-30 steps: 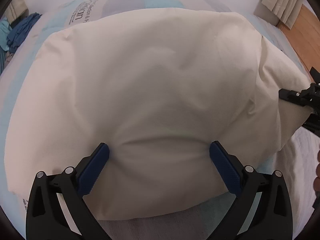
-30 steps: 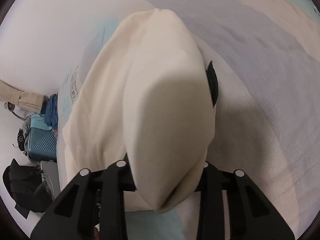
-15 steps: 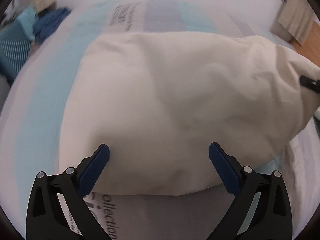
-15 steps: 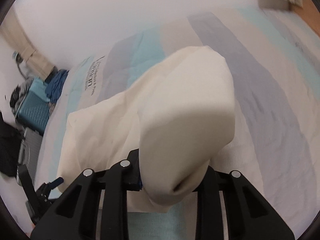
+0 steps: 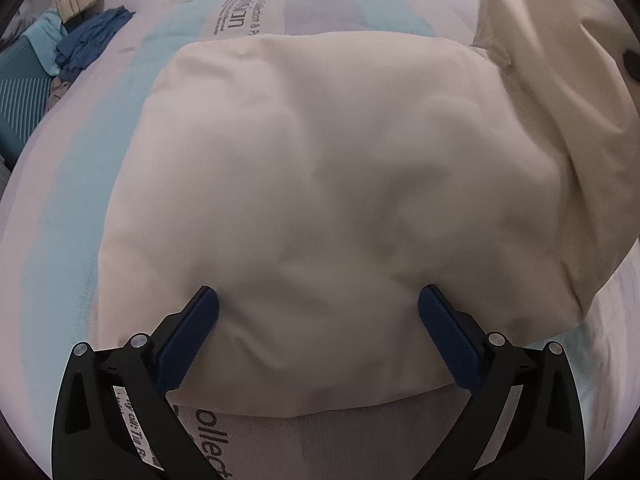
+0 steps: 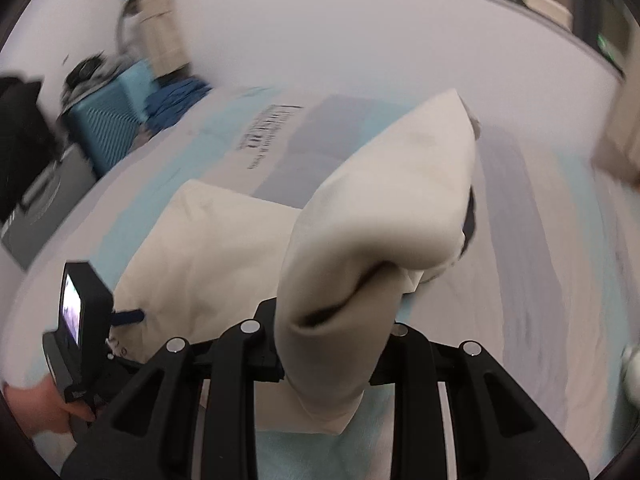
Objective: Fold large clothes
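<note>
**Cream garment half-lifted for a fold on a striped mattress**

Cream garment (image 5: 320,184) spread across a bare mattress (image 5: 60,208), filling most of the left wrist view from nine o'clock round to three. Soft, matte, woven-looking cloth, puffed into low billows with shallow creases; near hem curved, far edge fairly straight.

Left gripper (image 5: 318,316) at six o'clock, blue textured pads spread wide and released, nothing pinched; cloth lying between and beneath the tips, likely poised to pin or steady the near hem while the other side comes over. Contact with the cloth not clear.

Right gripper (image 6: 340,312) at six o'clock of its own view, jaws drawn close and clenched on a thick bunch of the garment's edge. Bunched cloth rising from the jaws toward twelve o'clock as a rounded, folded-over hump, one dark fingertip showing at its three o'clock side. Same raised corner seen at one to two o'clock in the left wrist view, held clear of the mattress, probably so it can be carried across the flat part for a fold.

Mattress surface smooth and quilted, in pale blue, grey and white bands with printed lettering. Teal ribbed suitcase (image 6: 104,128) and crumpled blue clothes (image 5: 92,44) beside the mattress at ten o'clock. Person's hand (image 6: 36,408) at eight o'clock in the right wrist view, gripping the left tool's handle.
</note>
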`<move>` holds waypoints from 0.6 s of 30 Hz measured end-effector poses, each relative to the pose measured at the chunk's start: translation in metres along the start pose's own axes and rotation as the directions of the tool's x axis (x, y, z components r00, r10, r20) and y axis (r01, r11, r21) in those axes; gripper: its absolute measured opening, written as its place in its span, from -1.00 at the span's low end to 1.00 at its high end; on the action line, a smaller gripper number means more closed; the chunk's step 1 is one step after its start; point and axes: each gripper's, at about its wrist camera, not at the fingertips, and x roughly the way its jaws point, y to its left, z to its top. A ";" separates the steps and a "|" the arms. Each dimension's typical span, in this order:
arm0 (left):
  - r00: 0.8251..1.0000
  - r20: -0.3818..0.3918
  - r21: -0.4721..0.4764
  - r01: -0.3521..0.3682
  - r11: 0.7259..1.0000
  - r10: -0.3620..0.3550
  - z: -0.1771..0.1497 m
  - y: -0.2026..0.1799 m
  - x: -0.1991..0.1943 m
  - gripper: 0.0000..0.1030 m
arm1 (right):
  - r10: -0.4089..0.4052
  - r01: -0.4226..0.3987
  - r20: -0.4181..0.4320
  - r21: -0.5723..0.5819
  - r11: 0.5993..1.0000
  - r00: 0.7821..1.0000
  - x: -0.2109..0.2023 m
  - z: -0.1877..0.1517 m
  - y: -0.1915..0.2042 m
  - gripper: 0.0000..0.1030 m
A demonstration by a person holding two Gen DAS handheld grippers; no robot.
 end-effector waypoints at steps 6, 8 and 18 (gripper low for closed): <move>0.998 0.066 -0.065 -0.006 0.998 0.011 0.011 0.036 -0.040 0.88 | -0.006 0.009 0.016 -0.185 0.983 1.000 -0.001 0.007 0.041 -0.52; 0.999 0.041 -0.077 -0.004 0.997 0.007 0.010 0.049 -0.035 0.88 | -0.005 0.009 0.016 -0.233 0.972 1.000 0.001 0.007 0.054 -0.52; 1.000 0.023 -0.136 -0.009 0.991 0.012 0.000 0.077 -0.026 0.88 | 0.014 -0.006 0.020 -0.343 0.939 1.000 0.007 0.002 0.104 -0.52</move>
